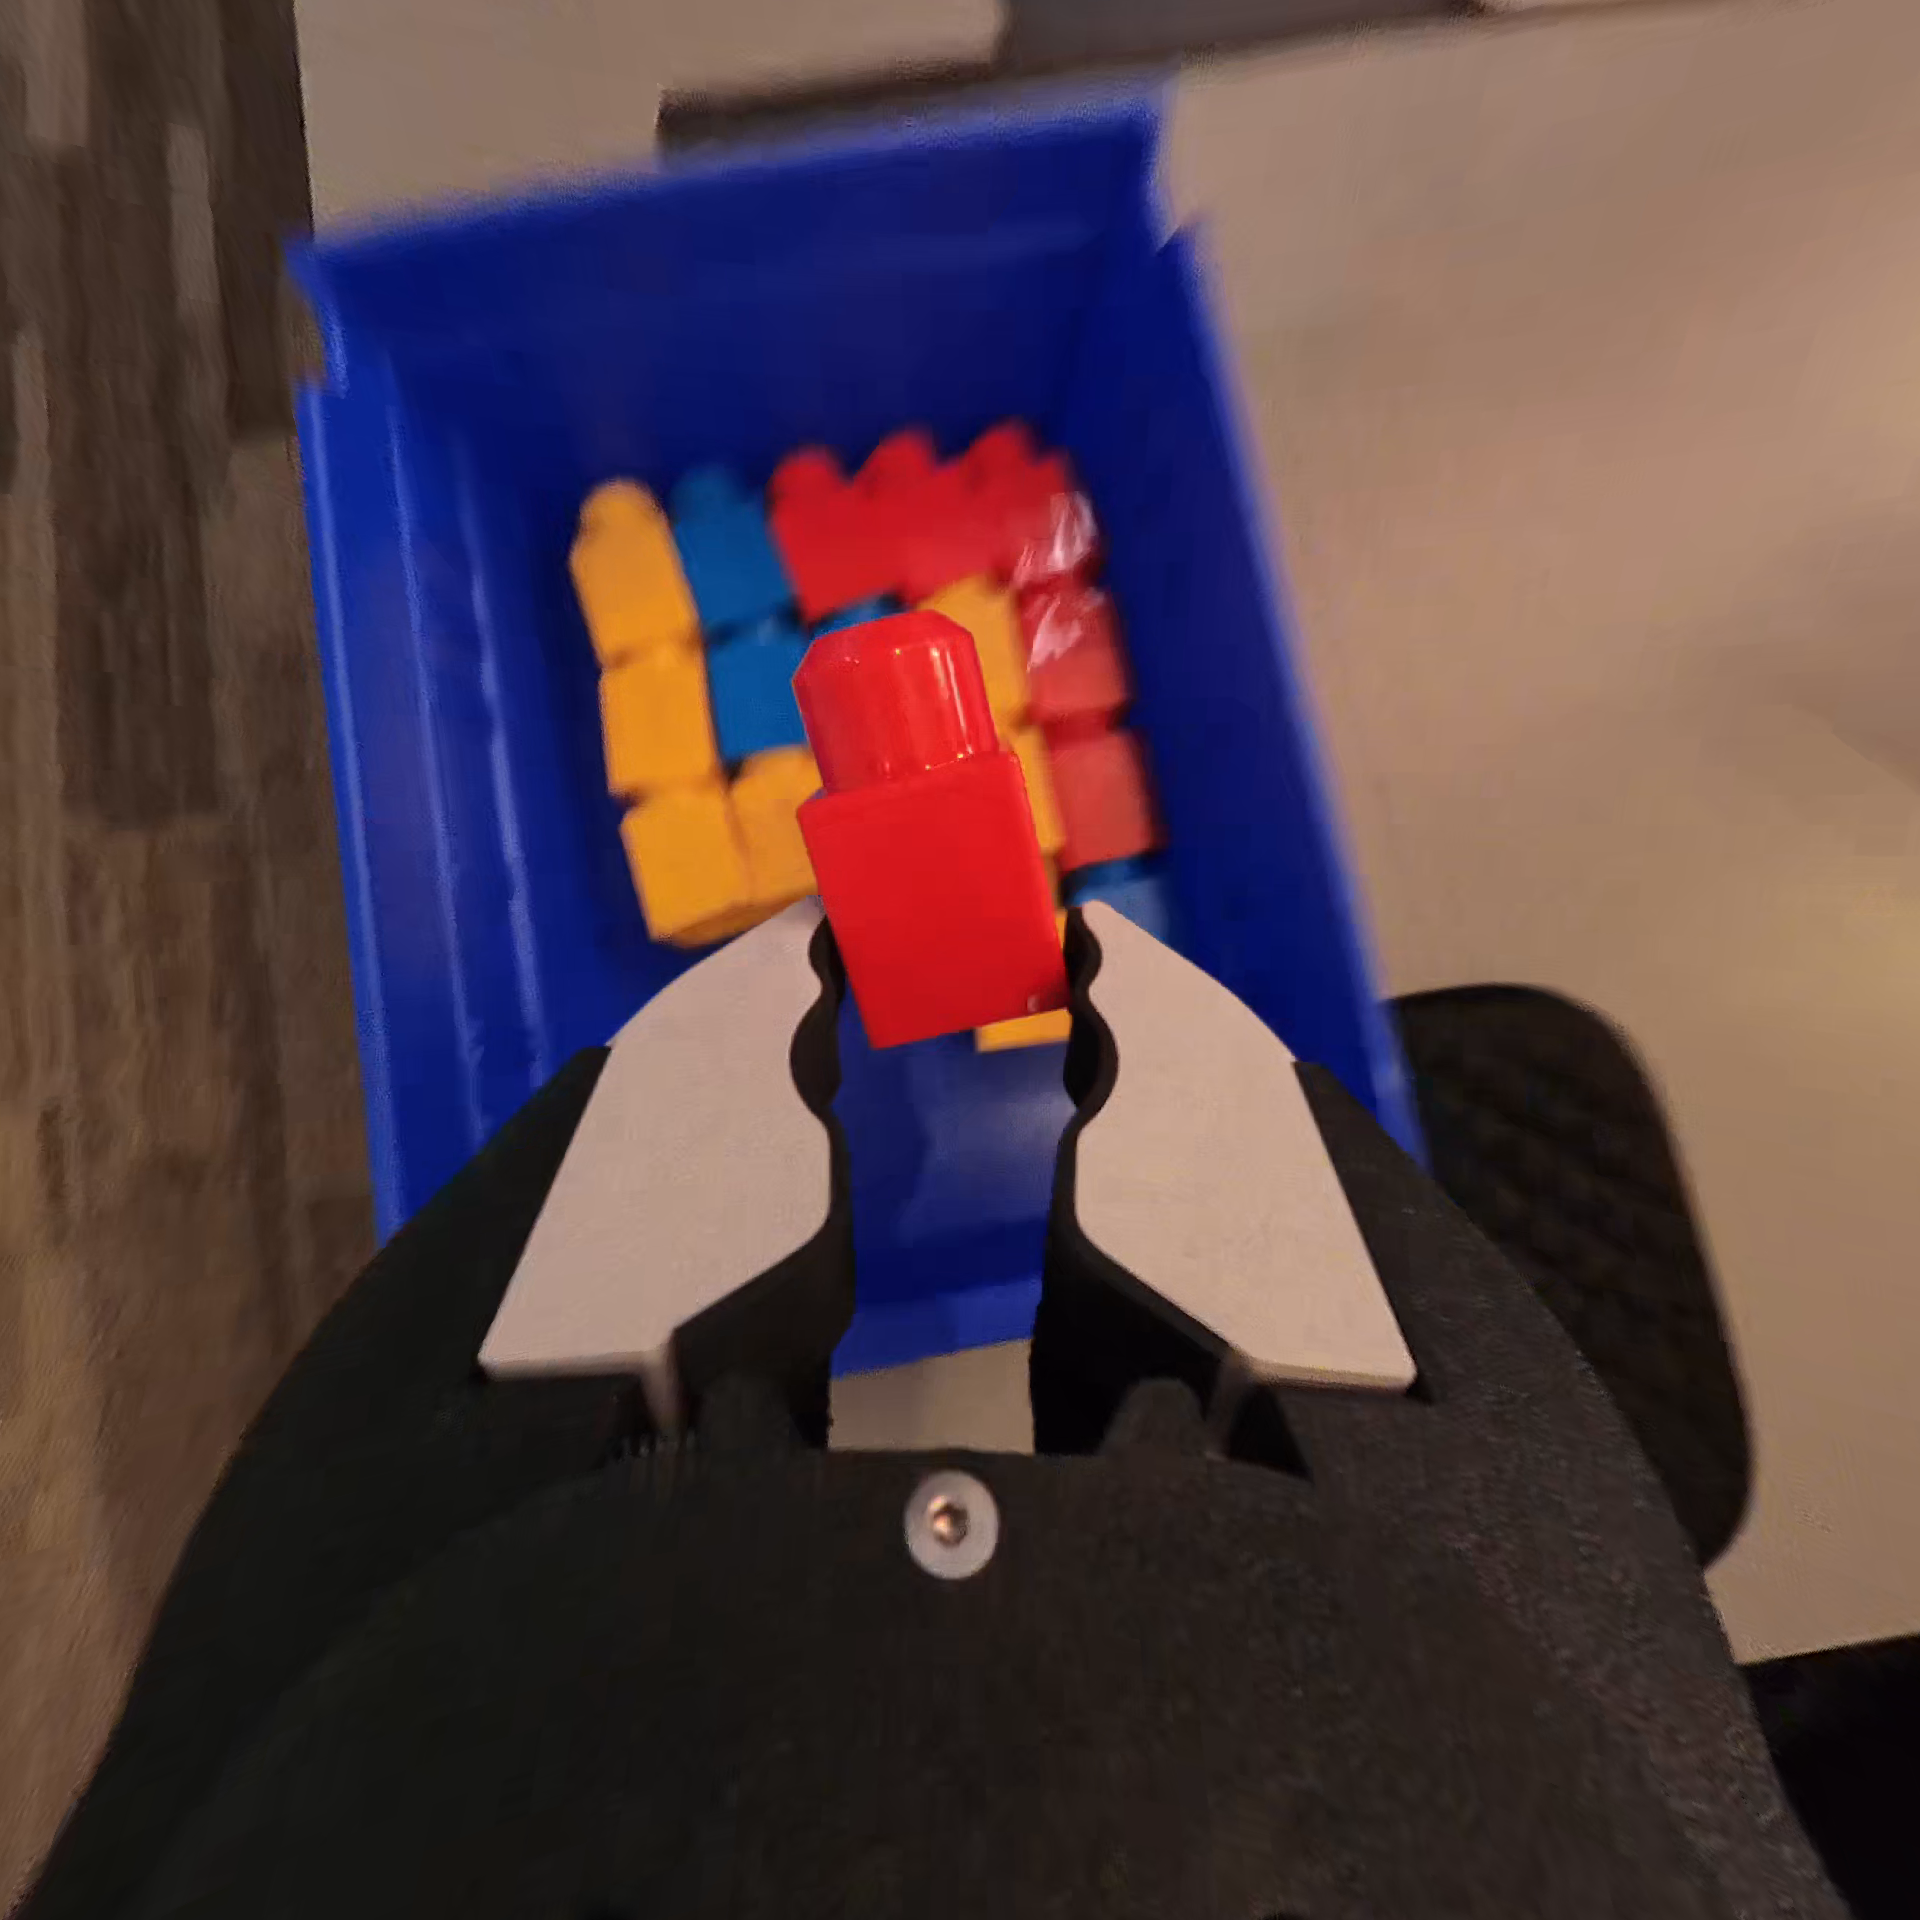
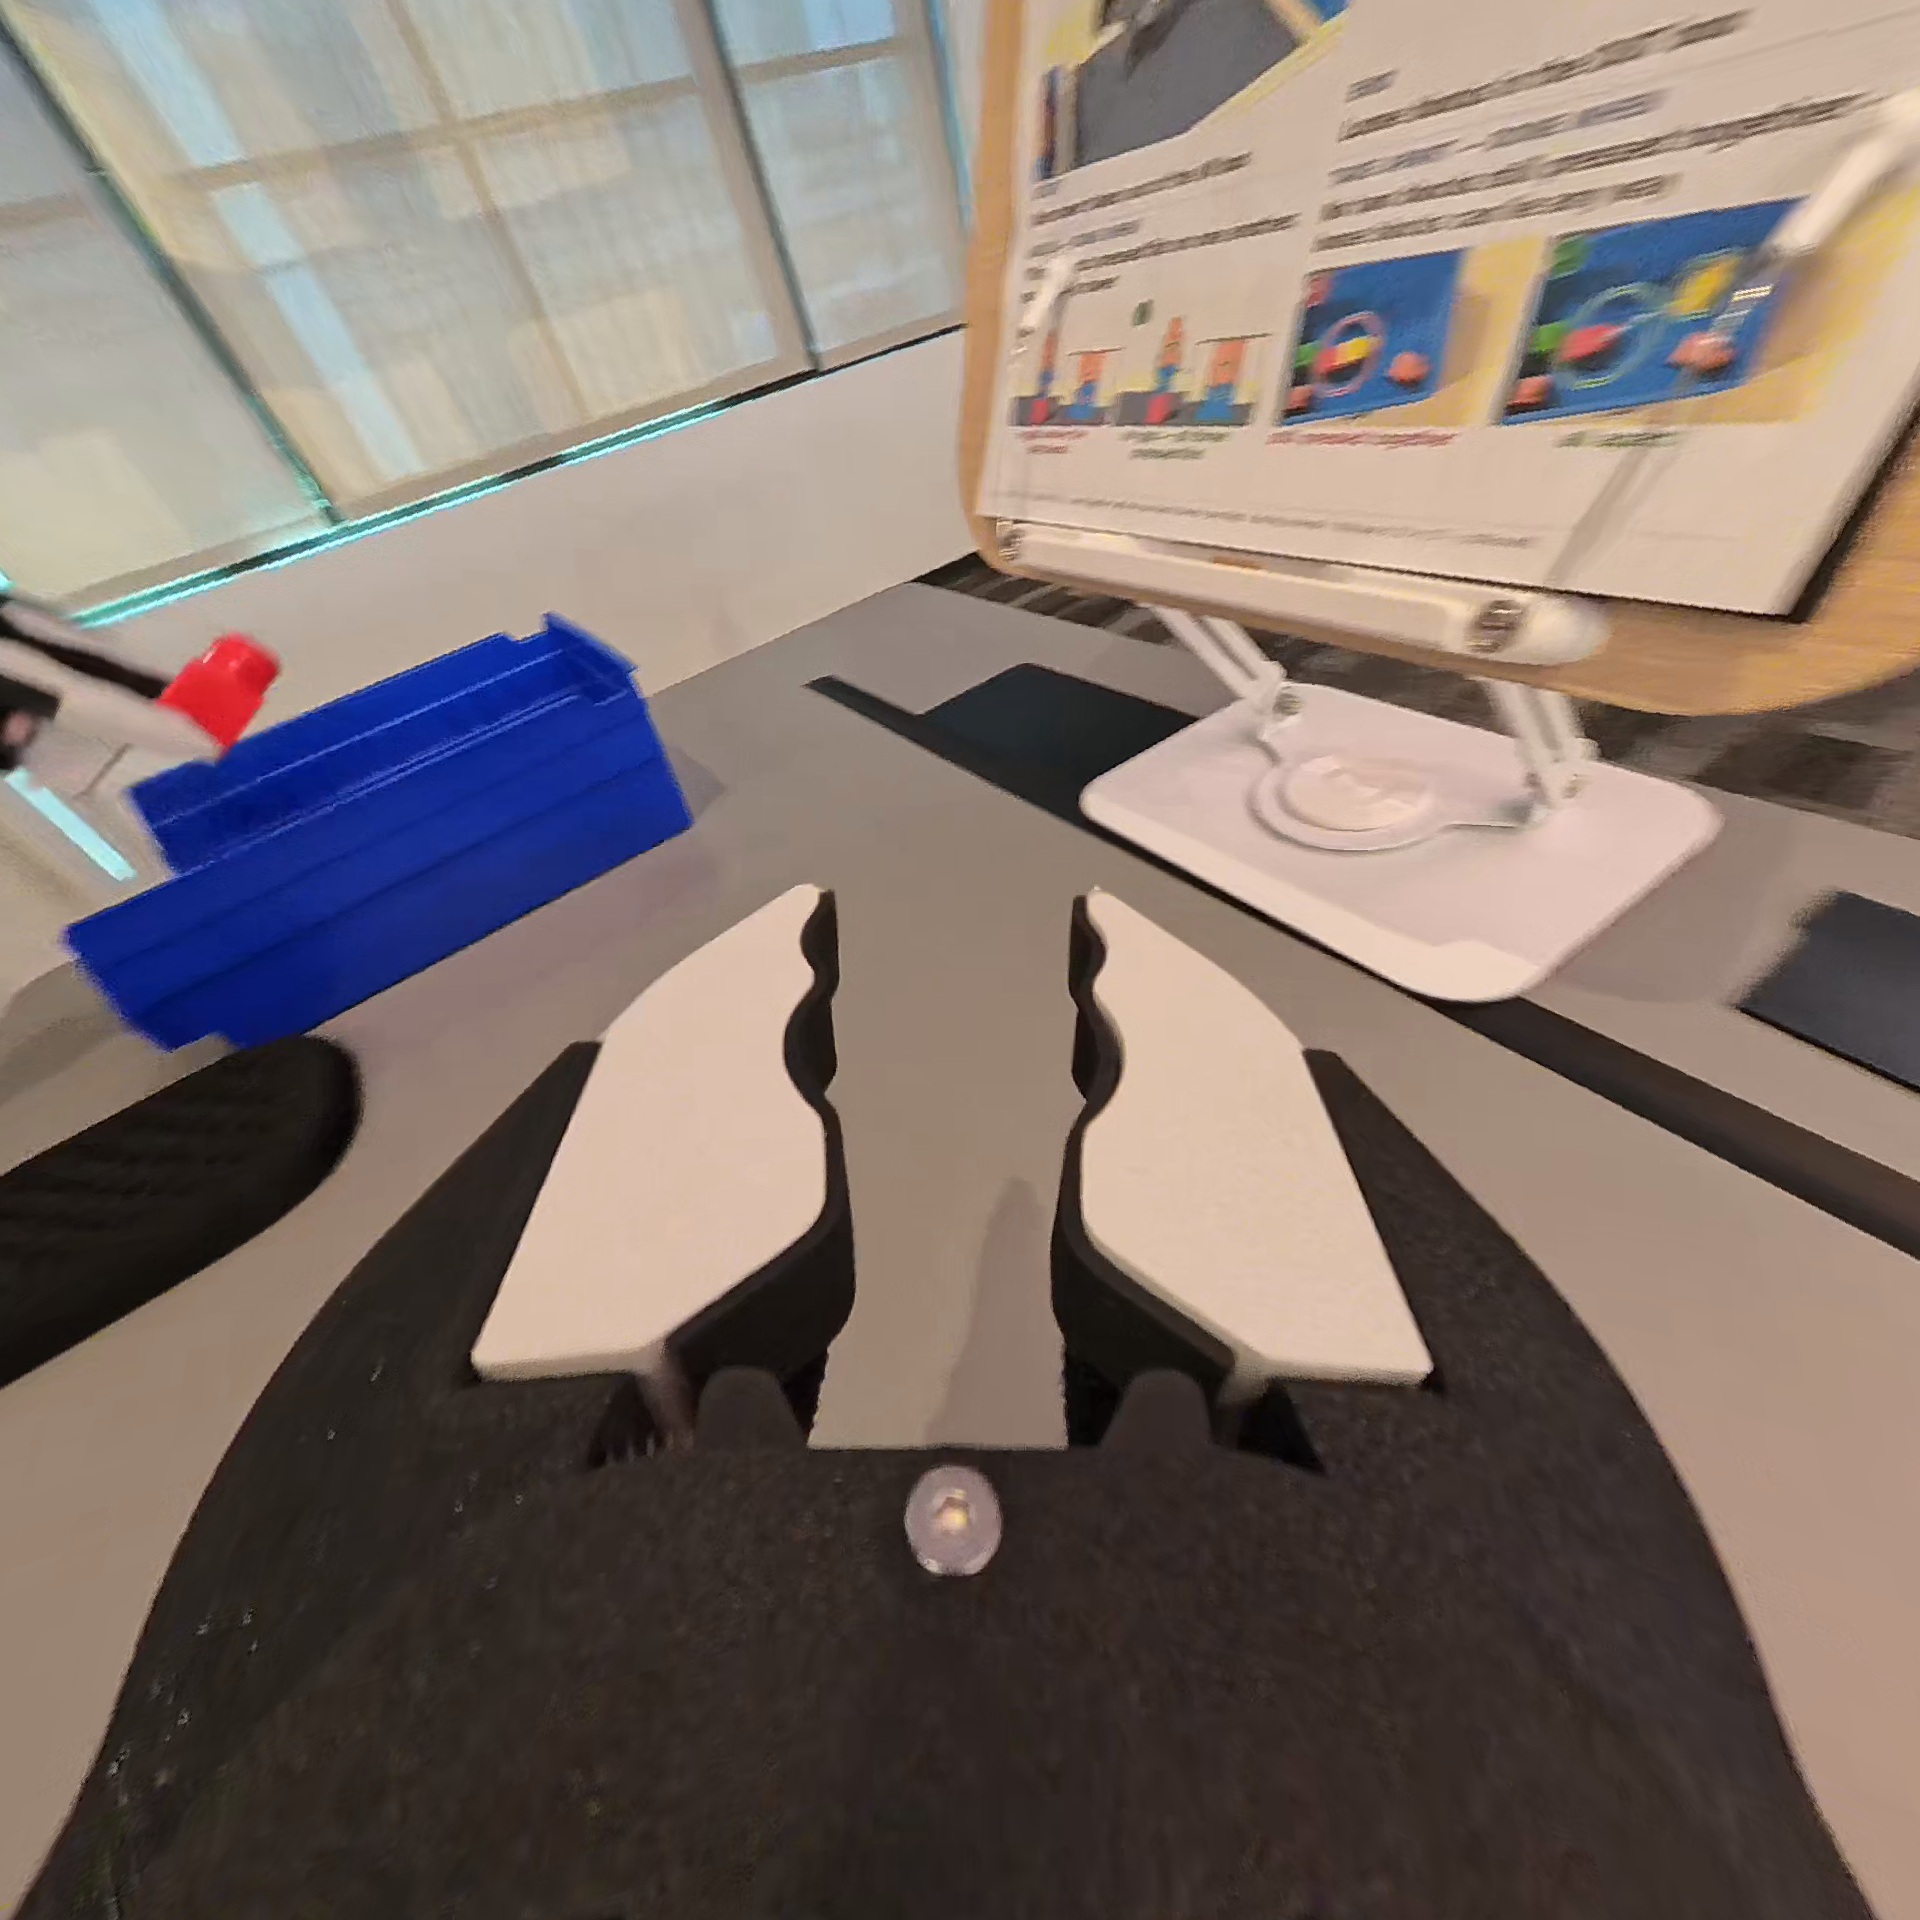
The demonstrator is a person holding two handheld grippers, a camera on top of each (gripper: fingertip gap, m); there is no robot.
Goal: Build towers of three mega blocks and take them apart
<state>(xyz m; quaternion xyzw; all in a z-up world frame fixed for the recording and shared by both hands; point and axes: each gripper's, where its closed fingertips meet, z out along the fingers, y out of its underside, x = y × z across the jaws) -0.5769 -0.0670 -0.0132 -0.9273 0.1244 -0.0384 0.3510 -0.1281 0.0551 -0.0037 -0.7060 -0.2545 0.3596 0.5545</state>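
My left gripper [image 1: 948, 914] is shut on a red mega block [image 1: 925, 831], stud pointing away, and holds it above a blue bin [image 1: 436, 727]. Several yellow [image 1: 665, 727], blue [image 1: 727, 551] and red [image 1: 904, 509] blocks lie in the bin. In the right wrist view the left gripper [image 2: 197, 727] with the red block [image 2: 223, 686] shows over the same bin [image 2: 395, 800] at the left. My right gripper [image 2: 951, 904] is open and empty above the grey table [image 2: 935, 810].
A wooden board with an instruction sheet [image 2: 1455, 291] stands on a white stand [image 2: 1392, 842] at the back right. A black round pad [image 2: 156, 1174] lies beside the bin; it also shows in the left wrist view [image 1: 1579, 1226]. Dark flat patches [image 2: 1849, 987] lie on the table at right.
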